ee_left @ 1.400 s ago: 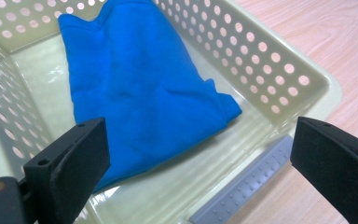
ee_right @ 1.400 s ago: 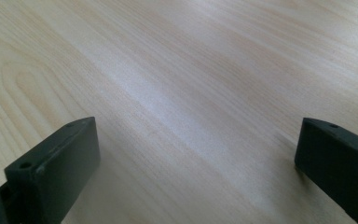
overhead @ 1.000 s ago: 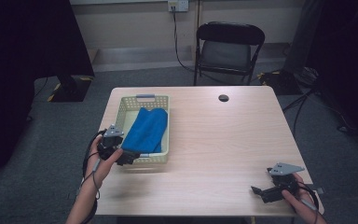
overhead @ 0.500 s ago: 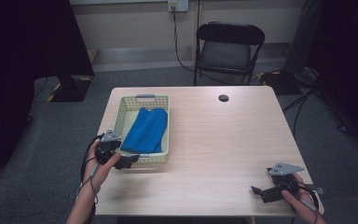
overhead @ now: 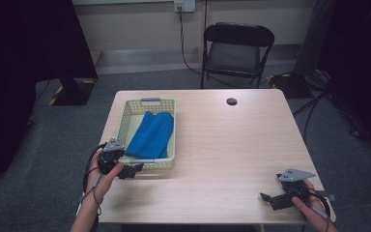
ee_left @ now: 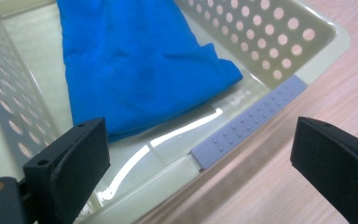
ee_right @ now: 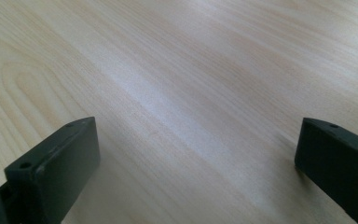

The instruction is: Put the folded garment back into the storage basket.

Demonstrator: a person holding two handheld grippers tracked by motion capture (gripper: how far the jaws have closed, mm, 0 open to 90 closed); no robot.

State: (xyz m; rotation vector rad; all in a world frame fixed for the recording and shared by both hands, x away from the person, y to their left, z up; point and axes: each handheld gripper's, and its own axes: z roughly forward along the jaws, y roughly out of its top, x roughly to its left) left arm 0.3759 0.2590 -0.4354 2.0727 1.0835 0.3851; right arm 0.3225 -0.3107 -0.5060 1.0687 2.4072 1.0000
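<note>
Wooden table (overhead: 222,145) bears a basket (ee_left: 279,42) (blue cloth (ee_left: 130,60) inside); both grippers gape, the left gripper (ee_left: 200,158) over its grey handle (ee_left: 247,121).

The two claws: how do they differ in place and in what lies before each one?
The left claw is at the table's near left, at the basket; the right claw is at the near right, far from it. Between the left claw's jaws lie the basket's rim and grey handle, with the blue cloth beyond; between the right claw's jaws lies bare table. Both are open and hold nothing.
</note>
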